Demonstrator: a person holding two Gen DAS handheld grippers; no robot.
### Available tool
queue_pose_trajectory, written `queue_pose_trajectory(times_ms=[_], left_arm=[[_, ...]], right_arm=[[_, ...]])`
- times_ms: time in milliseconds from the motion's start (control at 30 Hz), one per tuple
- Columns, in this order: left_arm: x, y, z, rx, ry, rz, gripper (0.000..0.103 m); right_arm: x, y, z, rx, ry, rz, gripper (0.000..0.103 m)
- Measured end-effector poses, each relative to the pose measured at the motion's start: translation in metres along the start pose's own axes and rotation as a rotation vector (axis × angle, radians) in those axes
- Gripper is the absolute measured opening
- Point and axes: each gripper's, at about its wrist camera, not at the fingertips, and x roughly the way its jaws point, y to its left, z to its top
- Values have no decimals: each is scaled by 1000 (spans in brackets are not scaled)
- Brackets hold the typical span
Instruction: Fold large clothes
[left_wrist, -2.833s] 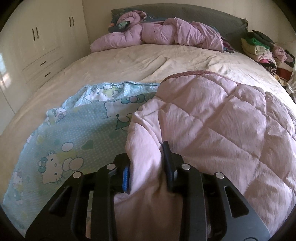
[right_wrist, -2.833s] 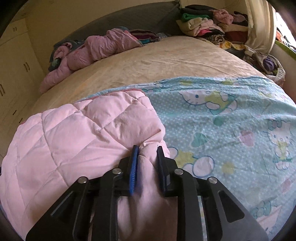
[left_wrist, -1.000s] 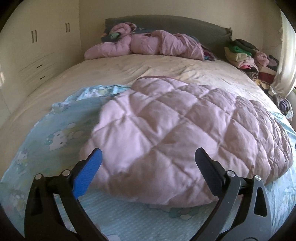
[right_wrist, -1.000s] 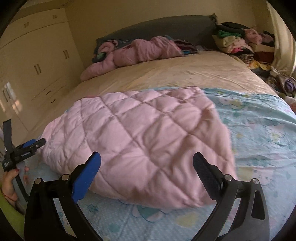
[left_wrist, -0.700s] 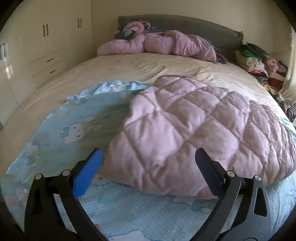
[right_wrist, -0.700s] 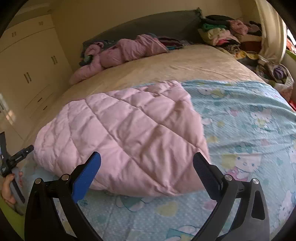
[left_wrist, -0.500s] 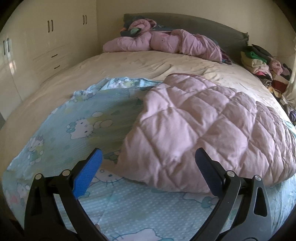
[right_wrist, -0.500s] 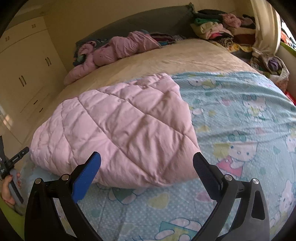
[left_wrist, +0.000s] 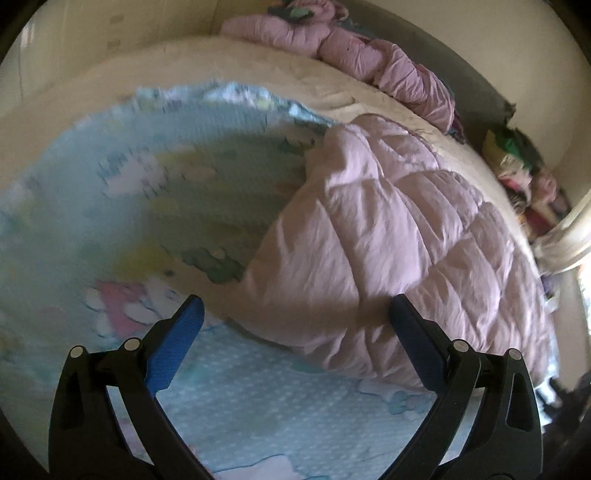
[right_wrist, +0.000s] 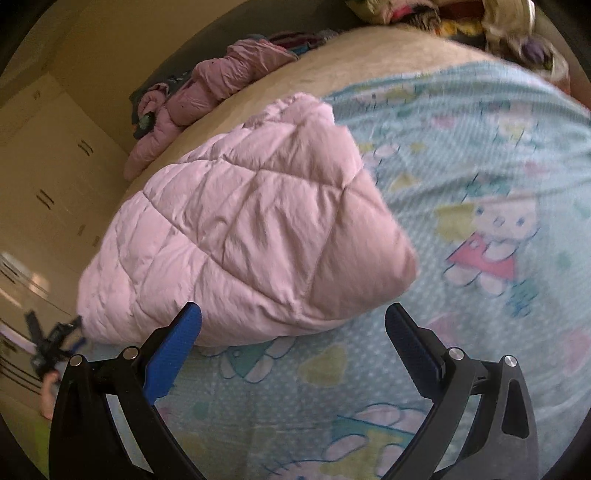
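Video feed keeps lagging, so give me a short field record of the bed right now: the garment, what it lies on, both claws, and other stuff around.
garment: pink quilted jacket, folded into a puffy bundle, lying free
surface: blue cartoon-print sheet spread over the cream bed
left claw: open, empty, near the jacket's left end
right claw: open, empty, near the jacket's right end
contact: neither claw grips fabric
other items: second pink garment bunched at the headboard; clothes pile at the far right corner
image quality: both views motion-blurred
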Motion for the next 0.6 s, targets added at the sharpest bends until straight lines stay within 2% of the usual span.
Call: queue_pose_trajectory(times_ms=[200, 367, 600], left_arm=[[26, 8, 2, -145, 65, -144, 94], [42, 5, 8, -192, 84, -154, 95], [60, 9, 12, -257, 94, -193, 95]], right_arm=[[27, -6, 5, 151, 68, 103, 99], [45, -13, 13, 272, 79, 179, 99], [64, -12, 30, 321, 53, 201, 99]])
